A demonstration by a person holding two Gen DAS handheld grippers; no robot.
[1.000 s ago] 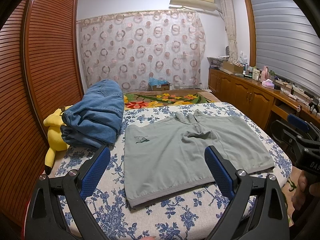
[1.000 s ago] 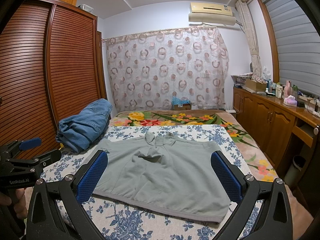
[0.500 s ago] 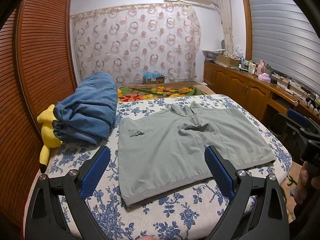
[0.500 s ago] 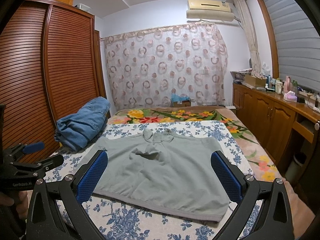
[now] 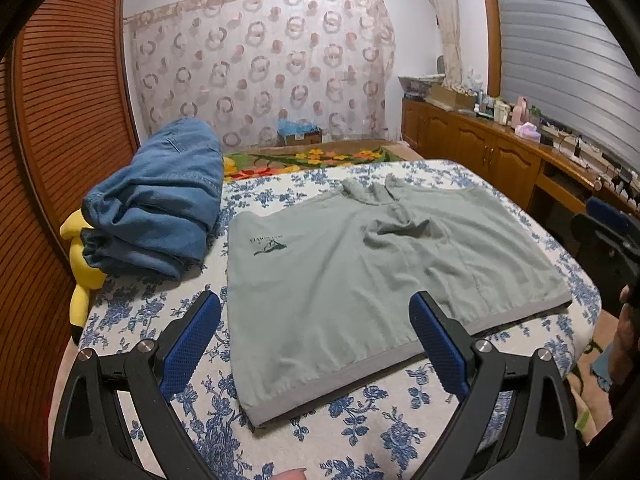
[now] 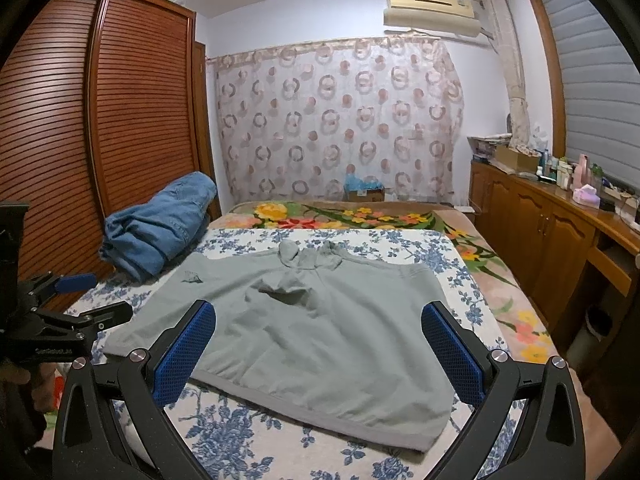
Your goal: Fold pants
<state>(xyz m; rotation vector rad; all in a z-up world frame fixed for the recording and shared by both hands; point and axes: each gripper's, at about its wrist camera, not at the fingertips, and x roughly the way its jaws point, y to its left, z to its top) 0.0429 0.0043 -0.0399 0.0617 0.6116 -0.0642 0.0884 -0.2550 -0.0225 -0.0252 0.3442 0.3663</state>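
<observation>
Grey-green pants [image 5: 360, 280] lie spread flat on the blue-flowered bed sheet [image 5: 360, 440], waistband toward me, a small dark logo at their left. They also show in the right wrist view [image 6: 312, 328]. My left gripper [image 5: 316, 344] is open and empty, above the near left part of the waistband. My right gripper [image 6: 320, 352] is open and empty, above the near edge of the pants. The left gripper also shows at the left edge of the right wrist view [image 6: 76, 300].
A pile of blue jeans [image 5: 160, 208] lies at the bed's left beside a yellow plush toy [image 5: 80, 264]. A louvred wooden wardrobe [image 6: 100, 140] stands left. A wooden cabinet [image 6: 560, 232] with bottles runs along the right. A flowered blanket [image 6: 352, 216] lies beyond.
Both grippers have moved slightly closer to the bed and lowered their view; the pants sit larger in frame. Both stay open and the pants have not moved.
</observation>
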